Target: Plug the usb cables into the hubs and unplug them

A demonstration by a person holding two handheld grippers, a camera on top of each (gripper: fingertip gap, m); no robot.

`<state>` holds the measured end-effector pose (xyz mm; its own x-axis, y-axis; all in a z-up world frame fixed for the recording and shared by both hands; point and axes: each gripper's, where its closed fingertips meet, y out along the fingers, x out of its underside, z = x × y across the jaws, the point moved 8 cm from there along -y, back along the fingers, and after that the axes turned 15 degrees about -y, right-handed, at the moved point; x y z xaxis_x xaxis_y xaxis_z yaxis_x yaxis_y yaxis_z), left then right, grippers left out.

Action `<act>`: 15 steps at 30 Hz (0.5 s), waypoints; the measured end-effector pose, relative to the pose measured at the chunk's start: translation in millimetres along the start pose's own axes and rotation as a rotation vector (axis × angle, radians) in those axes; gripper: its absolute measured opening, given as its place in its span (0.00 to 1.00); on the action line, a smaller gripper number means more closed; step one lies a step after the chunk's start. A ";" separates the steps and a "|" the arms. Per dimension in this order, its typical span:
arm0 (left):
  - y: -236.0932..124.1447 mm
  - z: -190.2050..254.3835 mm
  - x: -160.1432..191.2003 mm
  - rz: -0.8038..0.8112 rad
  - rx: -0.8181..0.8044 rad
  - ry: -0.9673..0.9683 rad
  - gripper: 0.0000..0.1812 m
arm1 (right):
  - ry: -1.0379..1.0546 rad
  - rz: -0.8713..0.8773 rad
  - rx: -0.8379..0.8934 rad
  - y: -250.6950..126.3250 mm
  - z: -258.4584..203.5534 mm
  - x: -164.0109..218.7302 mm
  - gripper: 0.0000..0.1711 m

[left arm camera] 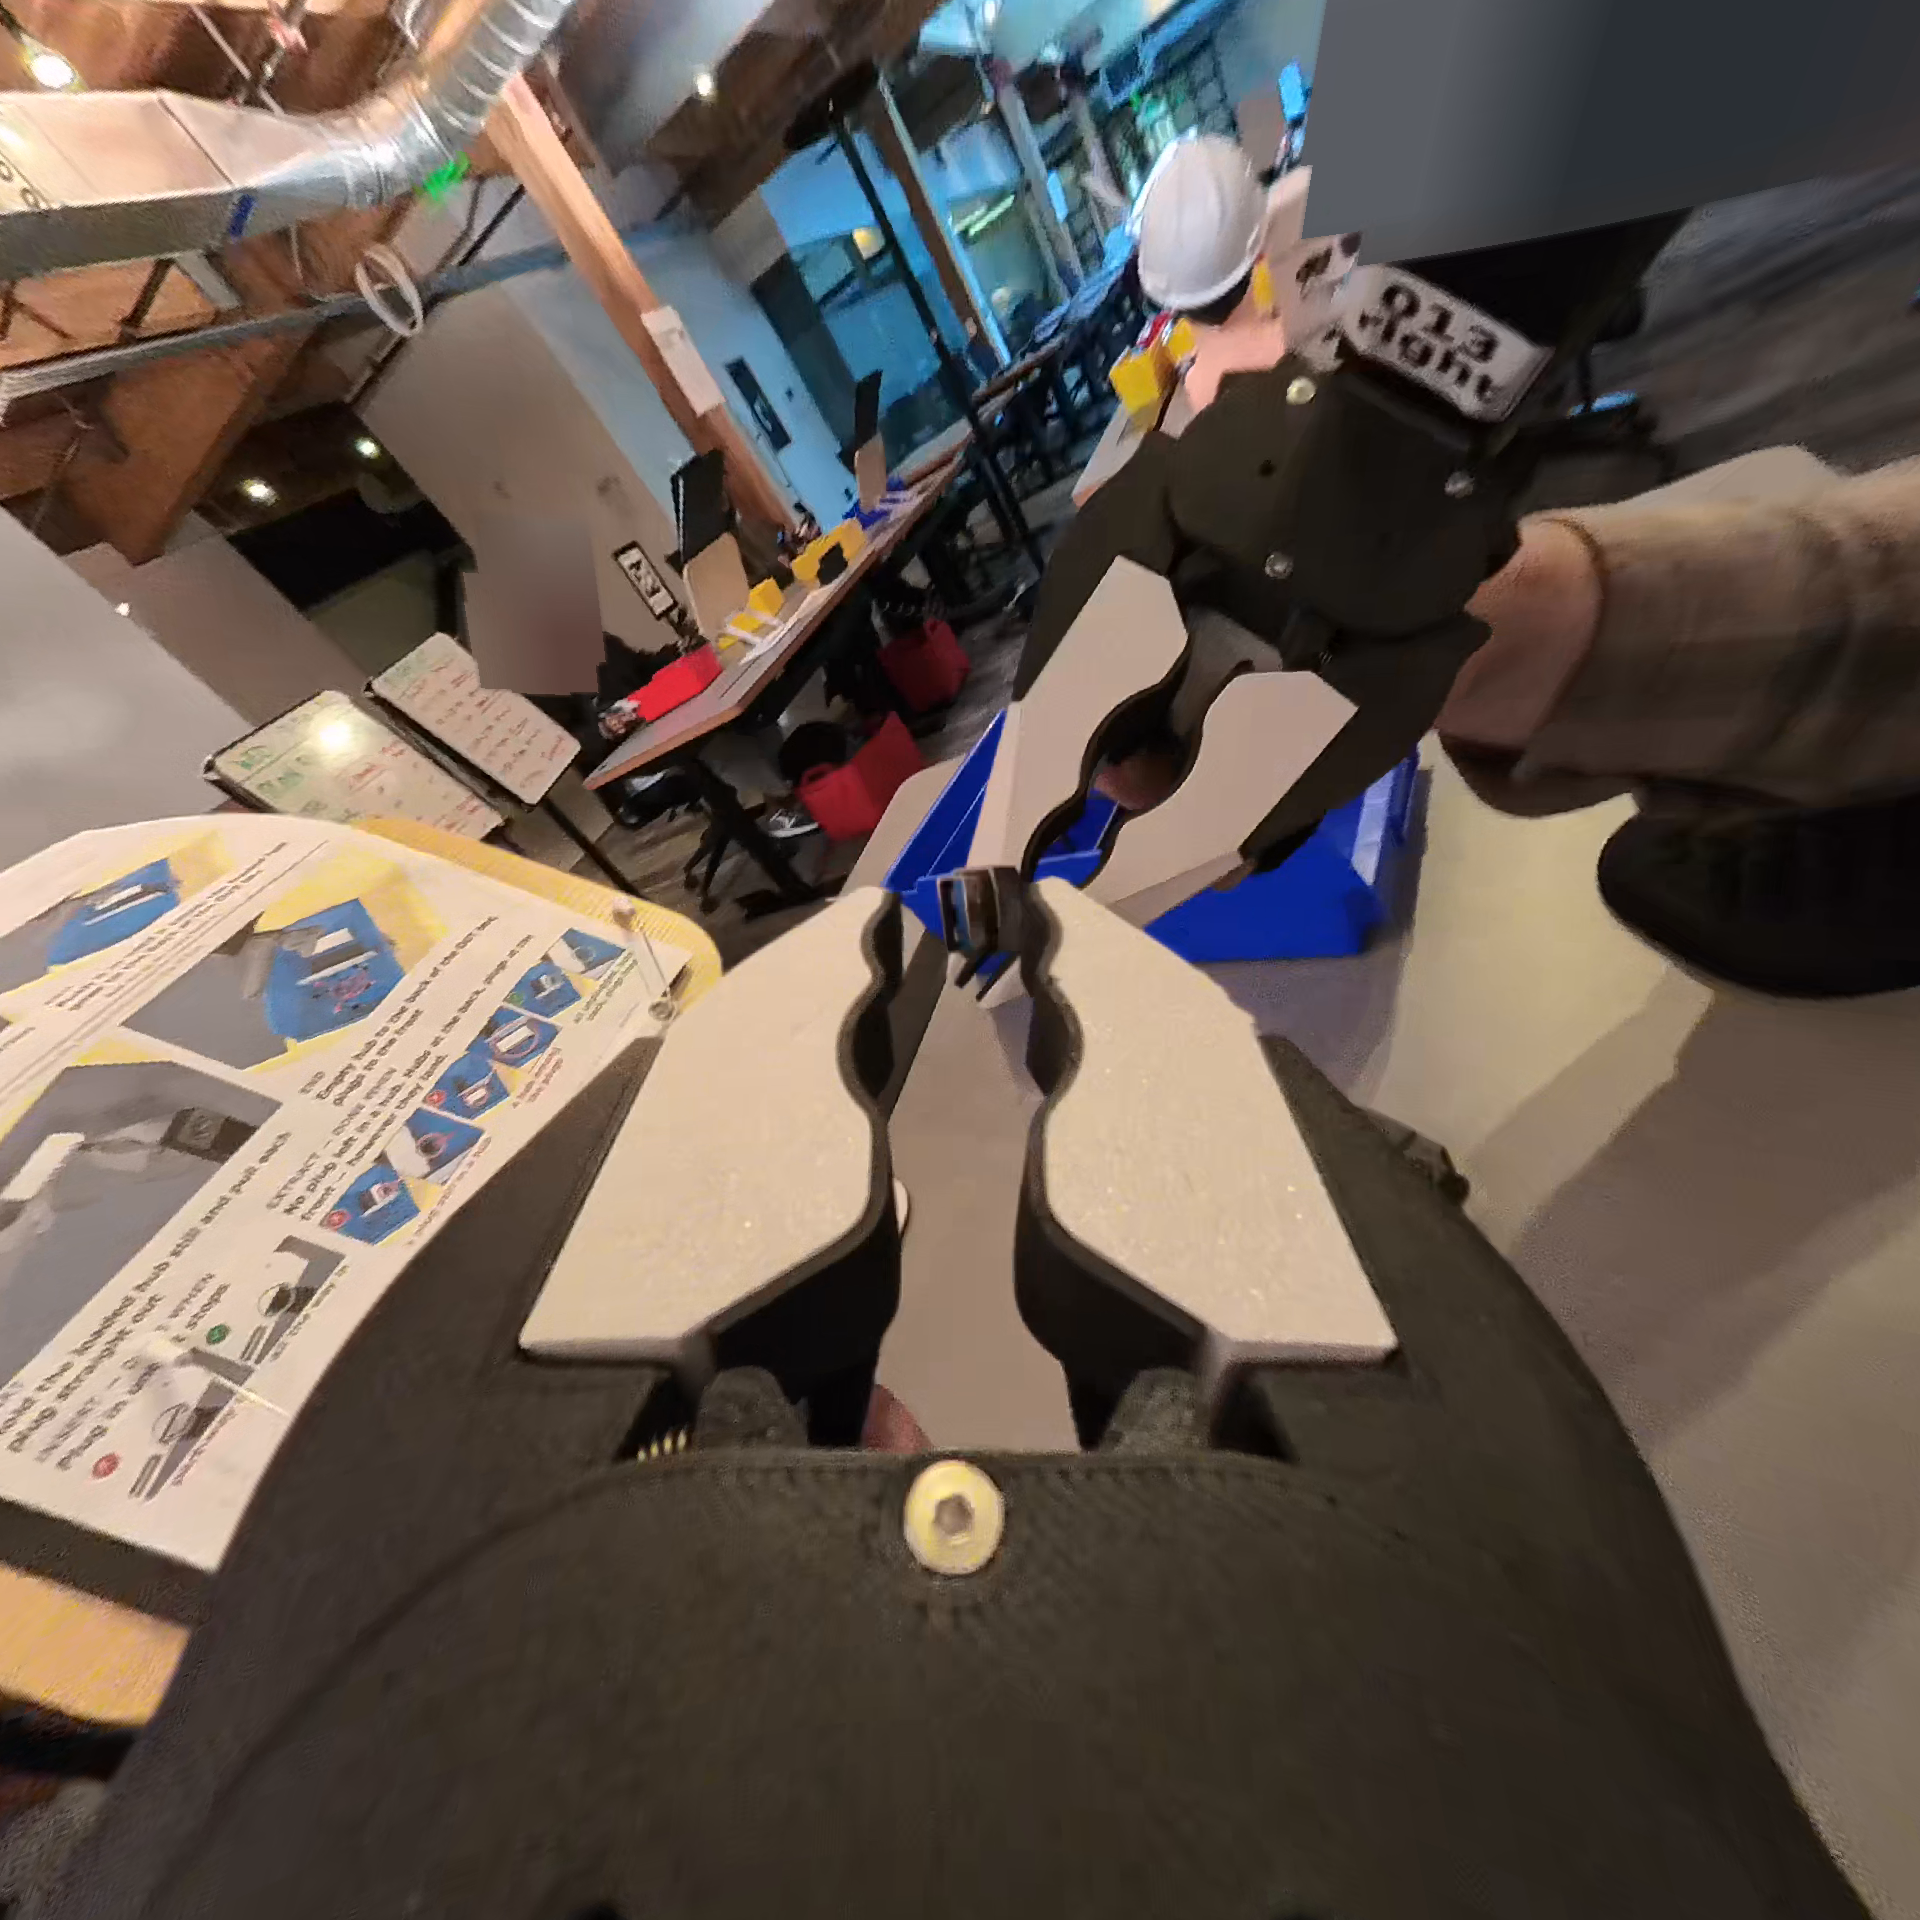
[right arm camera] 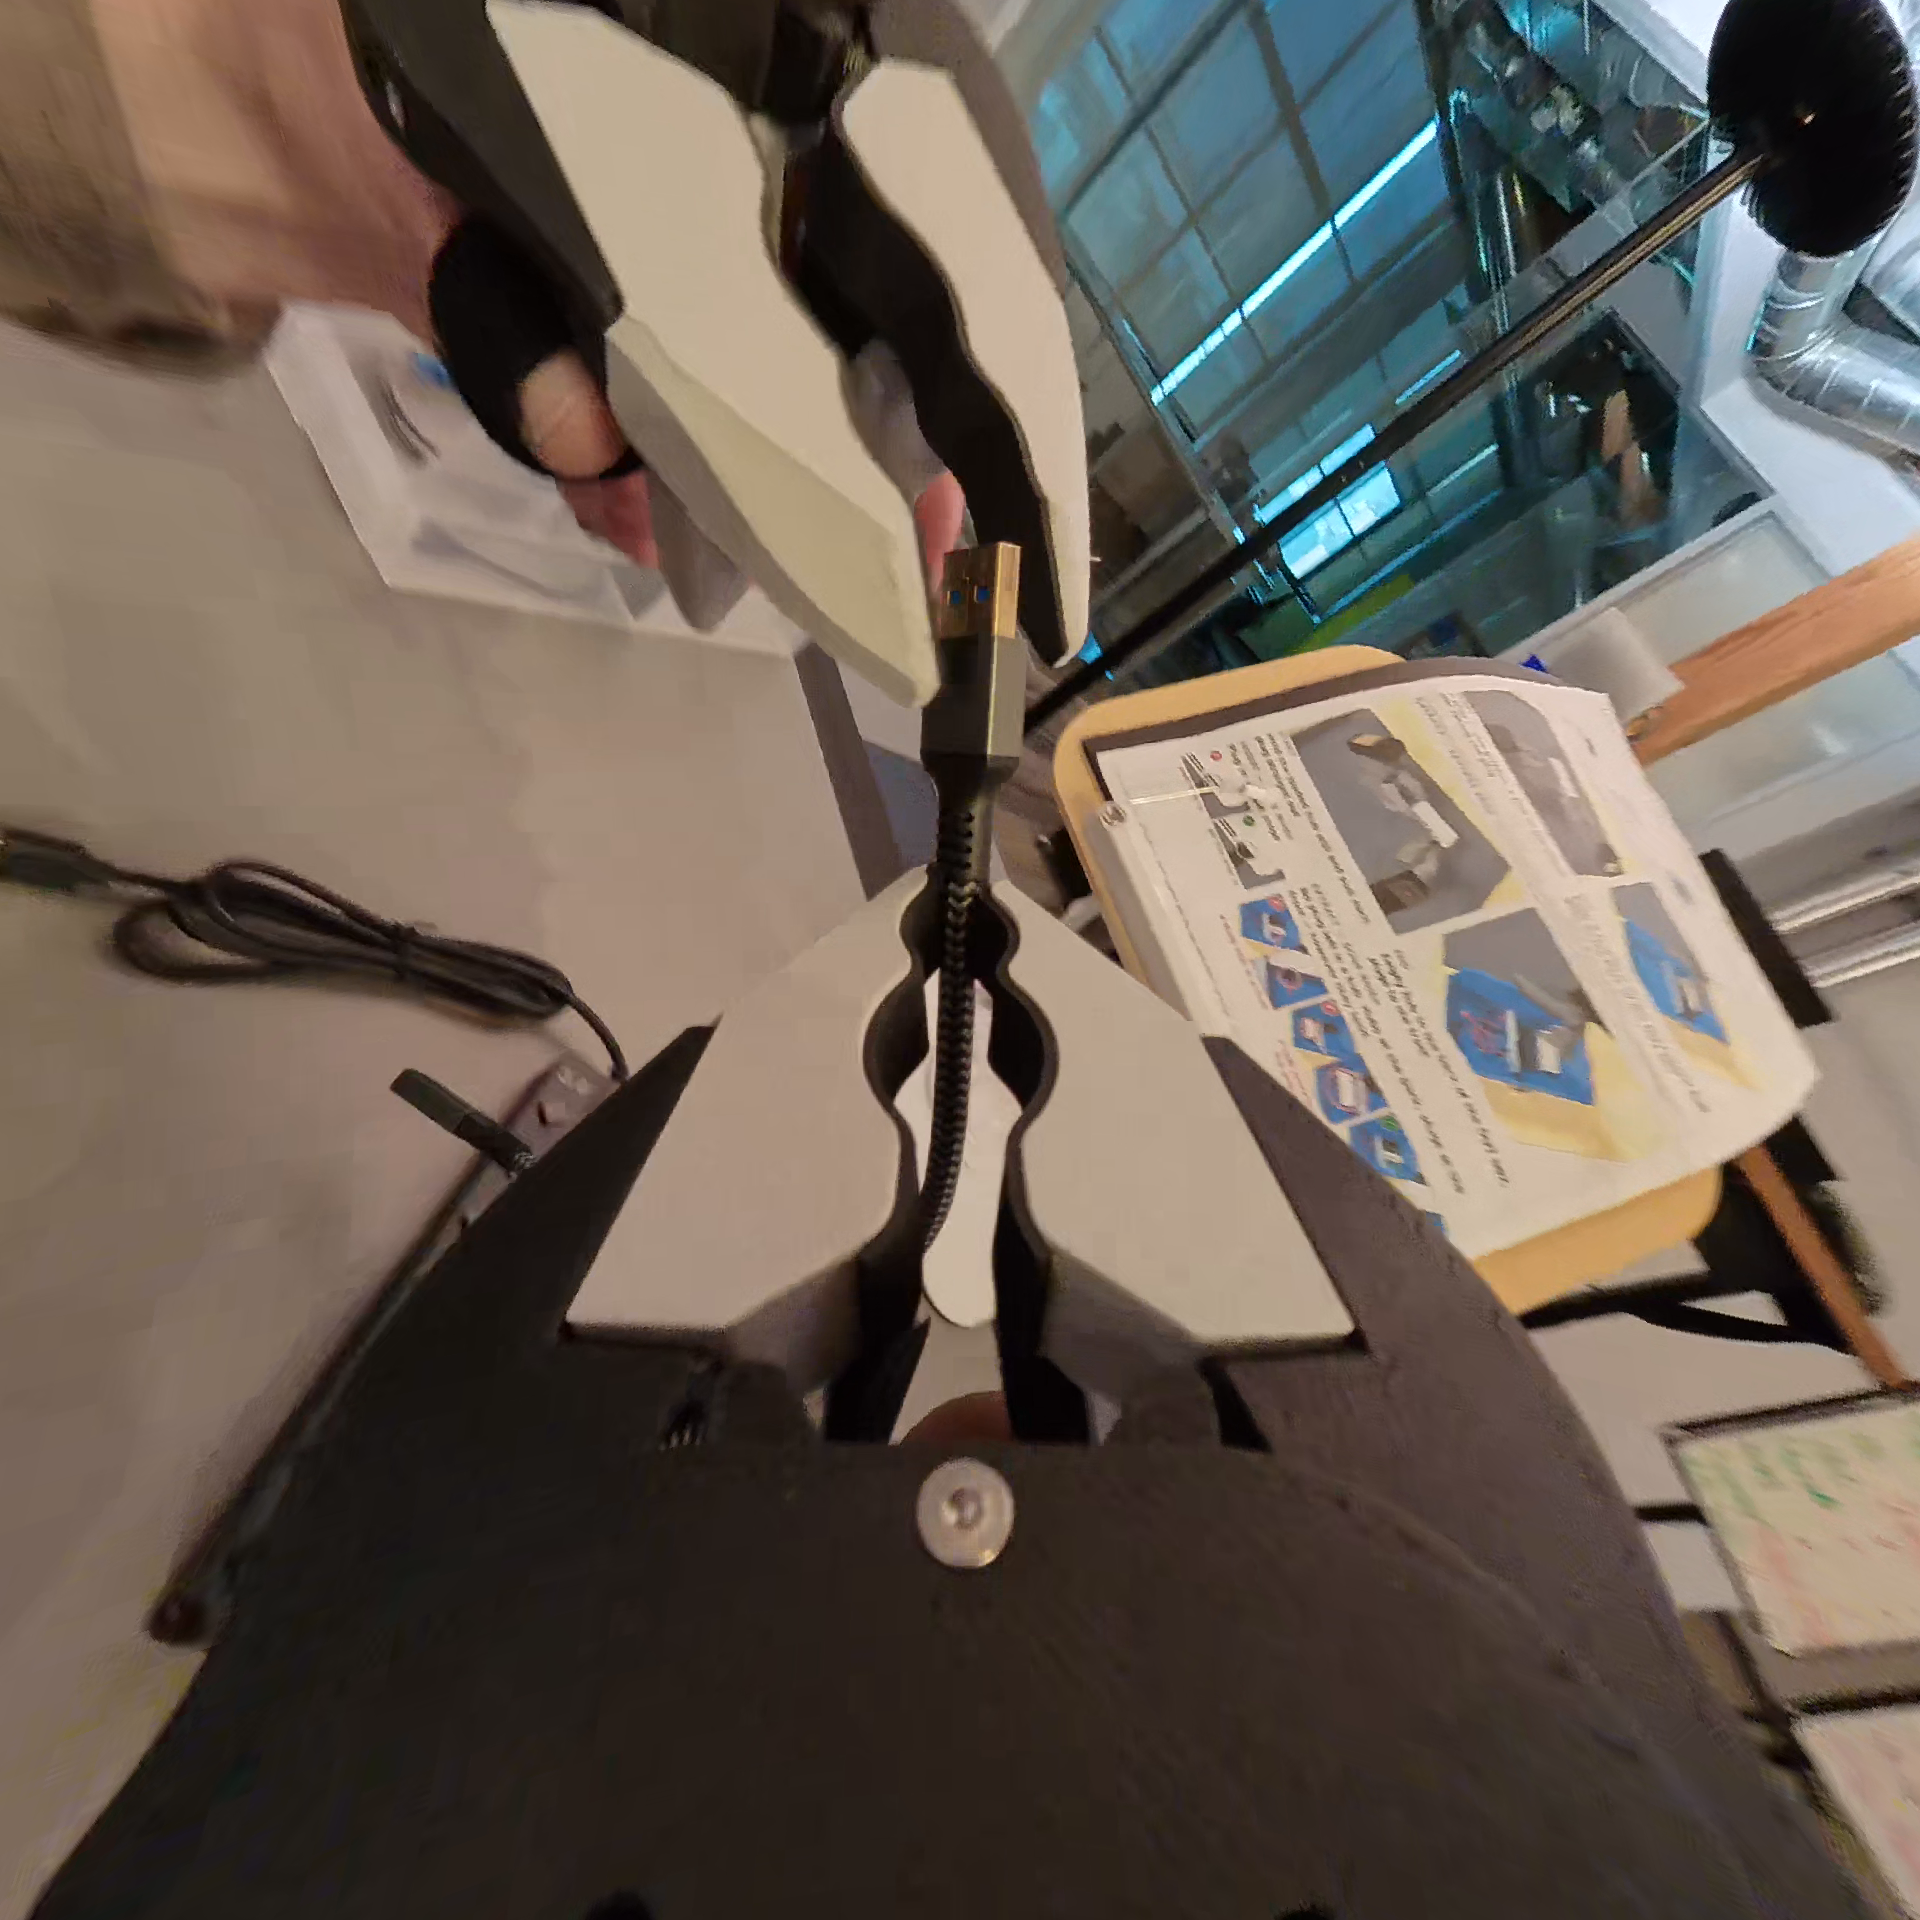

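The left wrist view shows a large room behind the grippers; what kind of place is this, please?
Probably a workshop or lab in an industrial-style building: long worktables carry yellow and red bins, bare metal ducts run under the ceiling, and an illustrated instruction sheet lies beside the workspace.

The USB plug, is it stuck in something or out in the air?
Out. The USB plug shows its bare gold tip, in no hub, between the left claw's fingertips; the right claw pinches its braided cable.
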<state>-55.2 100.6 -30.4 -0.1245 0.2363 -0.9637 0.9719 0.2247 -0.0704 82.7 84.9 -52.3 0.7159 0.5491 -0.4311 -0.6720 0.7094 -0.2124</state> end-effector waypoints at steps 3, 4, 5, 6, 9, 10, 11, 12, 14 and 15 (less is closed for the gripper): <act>3.3 3.2 1.0 -0.039 0.013 -0.016 0.06 | -0.099 -0.061 0.018 -0.8 -1.6 -0.1 0.01; 4.2 4.2 1.7 -0.041 0.013 -0.011 0.06 | -0.138 -0.080 0.031 -1.1 -1.9 0.0 0.01; 4.9 4.9 2.3 -0.041 0.016 -0.005 0.06 | -0.176 -0.098 0.046 -1.6 -2.0 0.2 0.01; 5.5 5.2 3.0 -0.042 0.017 0.000 0.05 | -0.205 -0.109 0.058 -2.2 -2.0 0.3 0.01; 4.6 8.3 1.3 -0.034 0.002 0.067 0.05 | -0.213 -0.093 0.075 -3.1 -0.9 -0.7 0.01; 4.0 10.5 0.2 -0.037 0.001 0.094 0.05 | -0.199 -0.075 0.065 -3.5 -1.1 -1.1 0.01; 3.1 13.4 -1.1 -0.034 0.002 0.131 0.05 | -0.169 -0.044 0.045 -4.3 -1.4 -1.6 0.01; 2.1 17.0 -2.9 -0.030 0.003 0.172 0.05 | -0.120 0.000 0.015 -5.9 -1.2 -2.2 0.02; 0.1 26.8 -6.9 -0.032 0.015 0.263 0.05 | 0.005 0.105 -0.056 -11.7 1.6 -2.7 0.13; -1.0 32.3 -9.3 -0.038 0.025 0.305 0.05 | 0.073 0.170 -0.109 -16.1 2.8 -2.8 0.16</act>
<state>-48.7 67.7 -29.7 -0.2115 0.5015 -0.8389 0.9695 0.2163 -0.1151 92.0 73.2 -45.2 0.5777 0.6205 -0.5304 -0.8013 0.5551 -0.2233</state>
